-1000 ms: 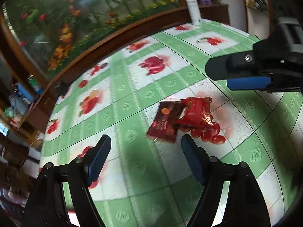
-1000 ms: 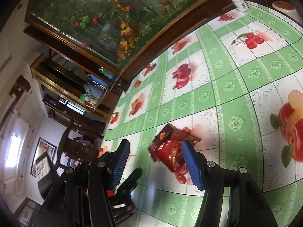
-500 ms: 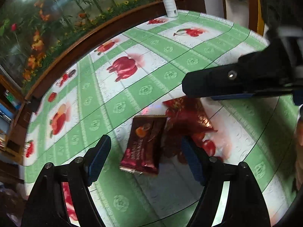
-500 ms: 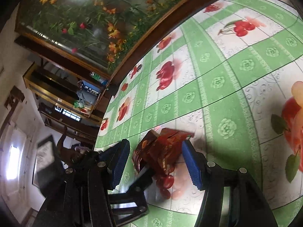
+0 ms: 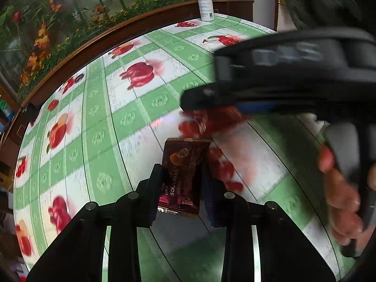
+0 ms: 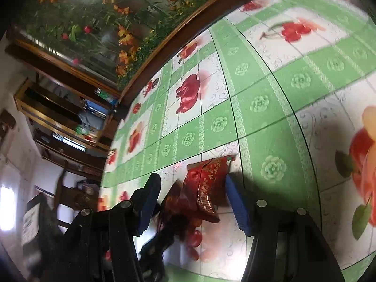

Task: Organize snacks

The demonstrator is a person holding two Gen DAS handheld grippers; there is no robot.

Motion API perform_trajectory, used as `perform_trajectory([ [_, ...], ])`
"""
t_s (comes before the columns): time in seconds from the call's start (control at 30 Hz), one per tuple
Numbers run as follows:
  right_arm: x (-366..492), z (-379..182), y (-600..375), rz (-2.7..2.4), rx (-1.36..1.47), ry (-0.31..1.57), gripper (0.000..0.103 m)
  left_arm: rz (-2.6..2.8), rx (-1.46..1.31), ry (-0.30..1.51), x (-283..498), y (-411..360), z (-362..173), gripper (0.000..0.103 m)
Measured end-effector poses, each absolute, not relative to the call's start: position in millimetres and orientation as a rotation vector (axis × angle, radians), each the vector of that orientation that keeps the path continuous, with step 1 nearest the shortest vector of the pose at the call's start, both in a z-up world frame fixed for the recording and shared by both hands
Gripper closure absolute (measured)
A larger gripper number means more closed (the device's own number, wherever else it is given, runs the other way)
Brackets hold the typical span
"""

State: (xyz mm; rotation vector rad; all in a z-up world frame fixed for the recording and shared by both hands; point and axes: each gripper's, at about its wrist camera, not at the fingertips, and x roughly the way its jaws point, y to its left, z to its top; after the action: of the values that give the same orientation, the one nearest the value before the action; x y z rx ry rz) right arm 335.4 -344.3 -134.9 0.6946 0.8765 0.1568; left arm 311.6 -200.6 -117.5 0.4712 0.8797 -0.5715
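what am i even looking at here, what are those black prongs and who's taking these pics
No robot: a person holds a hand-squeezed two-finger tool in each hand, with a fisheye camera on each looking along its fingers. In the left tool's view, the left gripper is closing on a dark maroon snack packet; the person's hand shows at right. In the right tool's view, the right gripper is open around a red snack packet. Both packets lie on a green fruit-print tablecloth.
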Motion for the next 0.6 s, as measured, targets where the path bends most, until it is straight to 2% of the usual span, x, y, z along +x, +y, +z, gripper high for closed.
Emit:
perform_trajectory([
  [0.07, 338, -132, -336, 0.129, 0.616, 0.877, 0.049, -0.526, 0.440, 0.916, 304, -195, -118, 0.075],
  [0.13, 341, -129, -322, 0.064, 0.455, 0.896, 0.066, -0.486, 0.392, 0.953, 299, -188, -117, 0.075],
  [0.23, 340, -125, -305, 0.024, 0.303, 0.915, 0.069, -0.434, 0.321, 1.002, 288, -173, -118, 0.075],
  [0.6, 323, -126, -325, 0.065, 0.442, 1.015, 0.072, -0.399, 0.181, 1.004, 224, -113, -119, 0.077],
])
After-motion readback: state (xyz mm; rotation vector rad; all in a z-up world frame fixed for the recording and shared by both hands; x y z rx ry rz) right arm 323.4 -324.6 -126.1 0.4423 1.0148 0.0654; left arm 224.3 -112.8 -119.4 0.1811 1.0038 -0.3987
